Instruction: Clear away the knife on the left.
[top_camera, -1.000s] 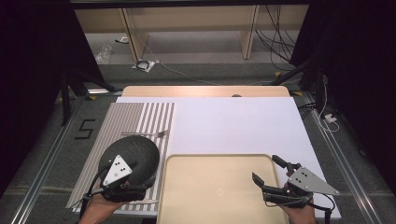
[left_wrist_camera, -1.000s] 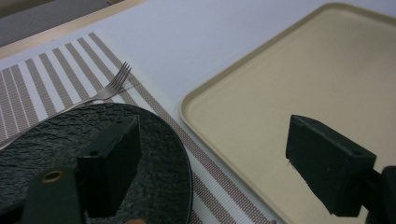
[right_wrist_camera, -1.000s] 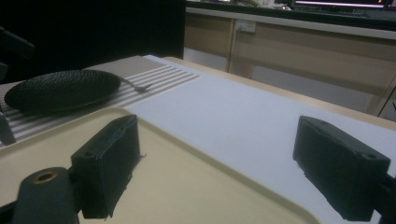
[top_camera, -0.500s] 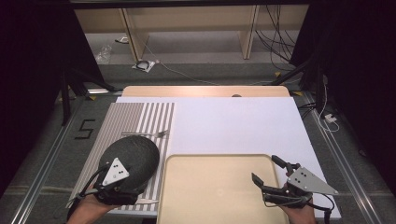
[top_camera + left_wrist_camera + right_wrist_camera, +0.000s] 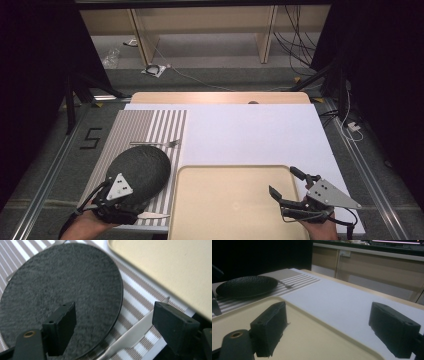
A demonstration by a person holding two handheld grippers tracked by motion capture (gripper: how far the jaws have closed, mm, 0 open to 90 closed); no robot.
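Observation:
A round black plate point(image 5: 142, 167) lies on a striped placemat point(image 5: 145, 125) at the table's left, with a fork point(image 5: 160, 144) just beyond it and a knife point(image 5: 152, 215) at its near side. My left gripper point(image 5: 120, 200) hovers over the plate's near edge. In the left gripper view this gripper point(image 5: 115, 317) is open: one jaw stands over the plate point(image 5: 62, 282), the other beside the knife point(image 5: 132, 335). My right gripper point(image 5: 283, 181) is open over the right end of the beige tray point(image 5: 225, 210), holding nothing. The right gripper view shows the tray point(image 5: 312, 335) beneath the gripper point(image 5: 327, 332).
A white board point(image 5: 250, 135) covers the table's middle and right, with a wooden strip point(image 5: 220, 97) along the far edge. The tray sits at the near edge. Floor, cables and shelving lie beyond the table. The plate point(image 5: 247, 286) and fork point(image 5: 287, 285) lie far left in the right gripper view.
My left gripper has drifted slightly back toward the near-left corner. The plate, tray and right gripper have stayed put.

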